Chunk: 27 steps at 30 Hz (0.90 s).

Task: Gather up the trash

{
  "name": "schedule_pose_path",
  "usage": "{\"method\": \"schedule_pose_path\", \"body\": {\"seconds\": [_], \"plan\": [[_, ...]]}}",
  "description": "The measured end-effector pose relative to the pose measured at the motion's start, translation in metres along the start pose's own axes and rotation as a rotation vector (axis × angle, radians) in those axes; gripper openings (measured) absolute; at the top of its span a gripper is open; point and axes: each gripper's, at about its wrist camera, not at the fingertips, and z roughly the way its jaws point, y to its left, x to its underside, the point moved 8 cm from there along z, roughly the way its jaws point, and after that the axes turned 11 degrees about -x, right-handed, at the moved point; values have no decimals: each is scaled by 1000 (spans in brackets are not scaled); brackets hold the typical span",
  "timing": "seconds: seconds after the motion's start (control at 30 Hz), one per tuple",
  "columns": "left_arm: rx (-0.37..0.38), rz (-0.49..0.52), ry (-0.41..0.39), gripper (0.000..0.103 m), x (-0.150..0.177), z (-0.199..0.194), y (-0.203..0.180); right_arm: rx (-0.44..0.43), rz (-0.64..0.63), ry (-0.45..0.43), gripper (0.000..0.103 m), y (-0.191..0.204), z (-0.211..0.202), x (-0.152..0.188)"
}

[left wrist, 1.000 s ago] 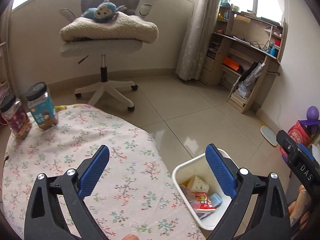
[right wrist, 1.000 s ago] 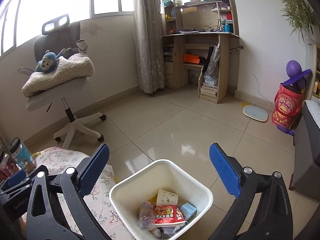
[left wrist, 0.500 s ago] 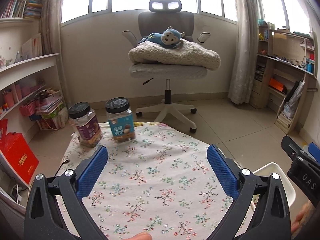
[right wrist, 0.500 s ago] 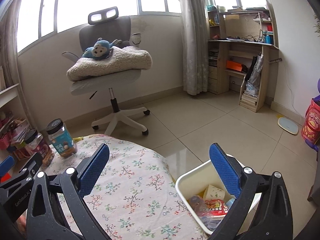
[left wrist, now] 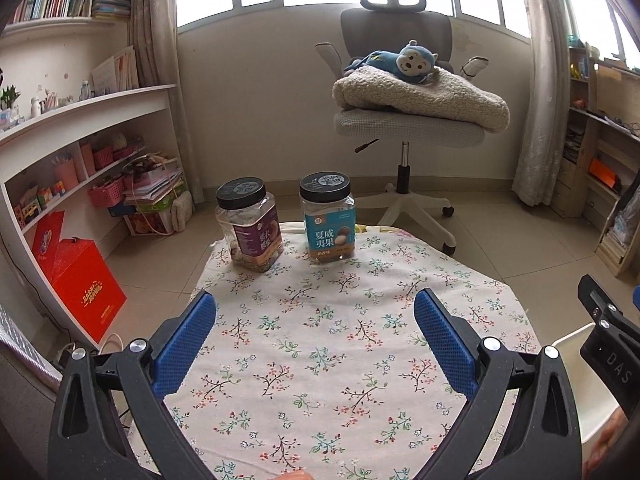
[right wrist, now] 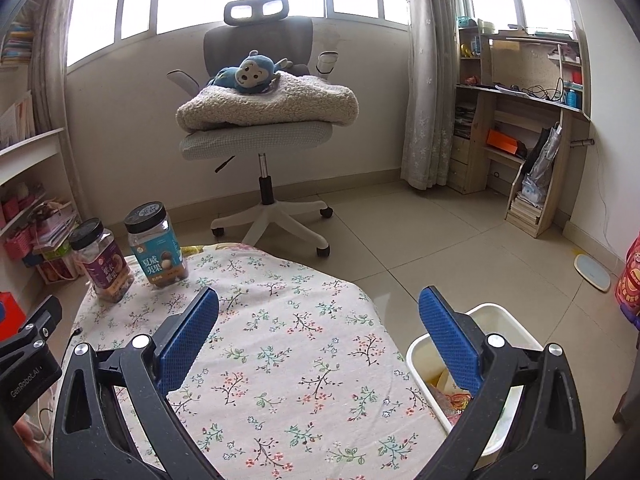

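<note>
— Where do things stand with the trash?

— From what I see, it looks close to finished. My left gripper hangs over the floral tablecloth with its jaws spread wide and nothing between them; my right gripper is the same, wide apart and empty. The white bin sits on the floor just beside the table's right edge, and there are wrappers already inside it, partly hidden behind my right finger.

— Anything left on the table?

— Only two jars at the far side: the purple-label jar and the blue-label jar, standing upright next to each other, both lidded. The blue one shows nuts at the bottom and the purple one has something in it too, so I judge them as food, not rubbish. The rest of the cloth shows no loose scraps in either view.

— So you're done?

— Probably, though the near edge of the table is hidden under my grippers, so I can't rule out a scrap there. If nothing turns up, what's left is only a last check — I'd leave the jars alone.
</note>
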Motion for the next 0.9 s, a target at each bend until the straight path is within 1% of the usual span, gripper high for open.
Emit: {"method": "schedule_pose_path", "body": {"seconds": [0.13, 0.37, 0.9], "plan": [[-5, -17, 37, 97, 7, 6, 14, -35, -22, 8, 96, 17, 3, 3], [-26, -32, 54, 97, 13, 10, 32, -58, -61, 1, 96, 38, 4, 5], [-30, -53, 67, 97, 15, 10, 39, -71, -69, 13, 96, 46, 8, 7]]}}
